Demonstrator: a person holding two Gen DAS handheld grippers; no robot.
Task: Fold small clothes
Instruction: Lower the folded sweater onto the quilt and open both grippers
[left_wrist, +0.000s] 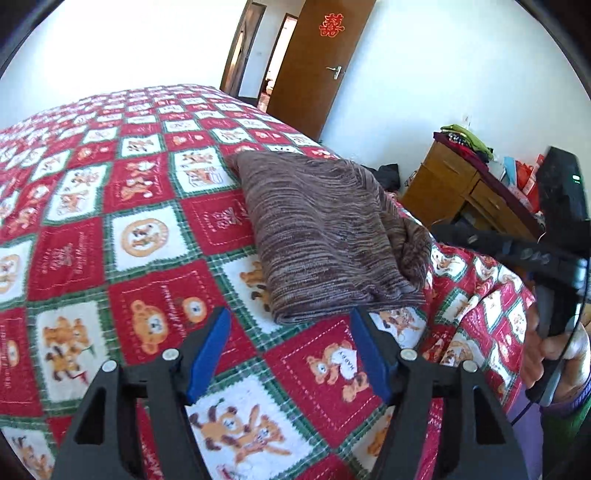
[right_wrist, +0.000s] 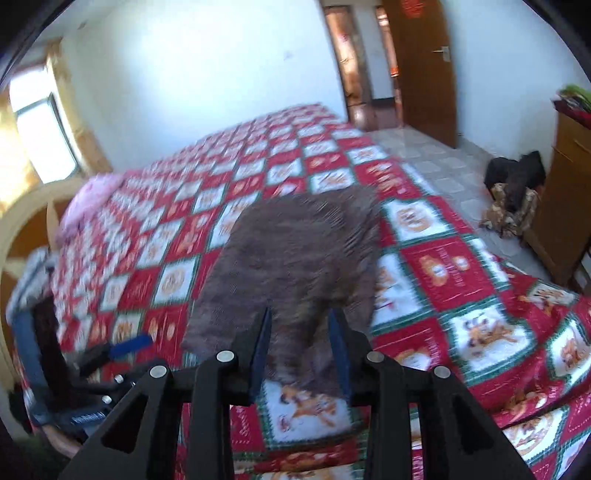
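Brown striped knit garment (left_wrist: 325, 236), folded into a thick oblong pad on the red-and-white patchwork bedspread (left_wrist: 140, 229). Left gripper (left_wrist: 290, 317): jaws spread wide, nothing between the blue pads (left_wrist: 208, 354), hovering over the bedspread. The garment's near folded edge lies just ahead of the fingertips, slightly toward the right finger; whether that finger touches the hem cannot be told. From this edge the garment's long axis runs away from the gripper, up the bed and a little to its left. A bunched flap sits on the garment's right side, toward the bed's edge.

Right gripper (right_wrist: 299, 317): jaws parted, empty as far as the motion-blurred view allows. The garment (right_wrist: 295, 258) lies directly ahead and partly beneath its fingertips, which appear over the near hem, so this gripper is judged the nearer of the two. In the left wrist view, the right gripper's body (left_wrist: 554, 251) shows at the far right, off the garment's right side, with the person's hand (left_wrist: 554, 354) on its grip.

Judgement: the fold looks largely complete; any further move, such as tucking the flap or halving the pad, would run along the long axis from the near hem.

Beyond the bed: wooden door (left_wrist: 314, 66), wooden cabinet (left_wrist: 461, 192) to the right.
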